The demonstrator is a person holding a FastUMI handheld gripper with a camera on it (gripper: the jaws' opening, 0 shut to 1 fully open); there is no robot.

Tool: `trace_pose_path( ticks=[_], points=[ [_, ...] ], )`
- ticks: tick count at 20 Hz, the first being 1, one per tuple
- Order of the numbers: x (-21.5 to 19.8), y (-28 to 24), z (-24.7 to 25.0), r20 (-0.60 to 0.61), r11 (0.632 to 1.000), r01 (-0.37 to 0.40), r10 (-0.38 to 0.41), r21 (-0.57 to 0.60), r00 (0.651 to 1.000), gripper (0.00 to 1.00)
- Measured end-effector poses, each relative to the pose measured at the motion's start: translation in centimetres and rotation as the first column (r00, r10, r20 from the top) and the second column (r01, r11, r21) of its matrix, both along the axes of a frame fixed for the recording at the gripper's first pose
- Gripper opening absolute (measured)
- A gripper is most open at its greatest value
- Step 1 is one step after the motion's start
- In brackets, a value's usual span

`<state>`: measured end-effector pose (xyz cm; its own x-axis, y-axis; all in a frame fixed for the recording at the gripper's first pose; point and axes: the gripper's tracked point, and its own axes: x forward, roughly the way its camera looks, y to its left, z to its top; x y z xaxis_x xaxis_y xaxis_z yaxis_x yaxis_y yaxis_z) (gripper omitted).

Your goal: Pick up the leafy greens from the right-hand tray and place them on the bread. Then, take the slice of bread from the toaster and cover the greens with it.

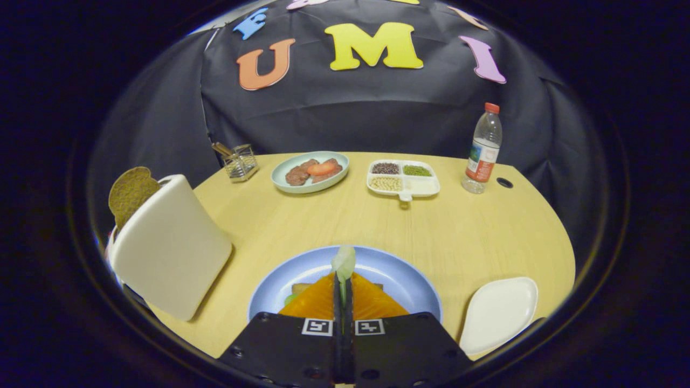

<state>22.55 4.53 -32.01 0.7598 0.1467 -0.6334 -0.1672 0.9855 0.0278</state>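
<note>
Right under the camera, my fingers (343,293) are pressed nearly together with a pale green leaf (343,262) pinched between them, its tip sticking up just past the tips. They hang over the blue plate (401,277), where a bit of bread (303,287) peeks out beside the fingers, so I judge the greens are at the point of being laid on it. The white tray (498,312) to the right of the plate sits bare. Next I need to lower a touch, spread the fingers so the leaf drops flat on the bread, then swing left to the white toaster (170,253), where a brown slice (131,193) stands out of the slot; that grab calls for a clean pinch on the slice's top edge. Farther off on the pale wooden surface (323,226) sit a plate of meat (310,171), a divided dish of beans (403,179), a small glass holder (240,161) and a water bottle (483,151), with black cloth behind.
</note>
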Motion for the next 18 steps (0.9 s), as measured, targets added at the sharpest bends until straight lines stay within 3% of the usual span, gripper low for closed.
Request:
trace_pose_path(
  ticks=[2,7,14,18],
  points=[
    [0.1,-0.7,0.2,0.011,0.999,0.006,-0.005,-0.036,1.000,0.14],
    [-0.8,-1.3,4.0,0.097,0.995,0.017,-0.007,-0.099,0.995,0.97],
    [-4.2,4.0,15.1,0.238,1.000,0.002,-0.003,0.003,0.971,0.97],
    [-6.2,8.8,20.7,0.346,0.997,-0.029,0.000,0.078,0.938,0.96]
  ],
)
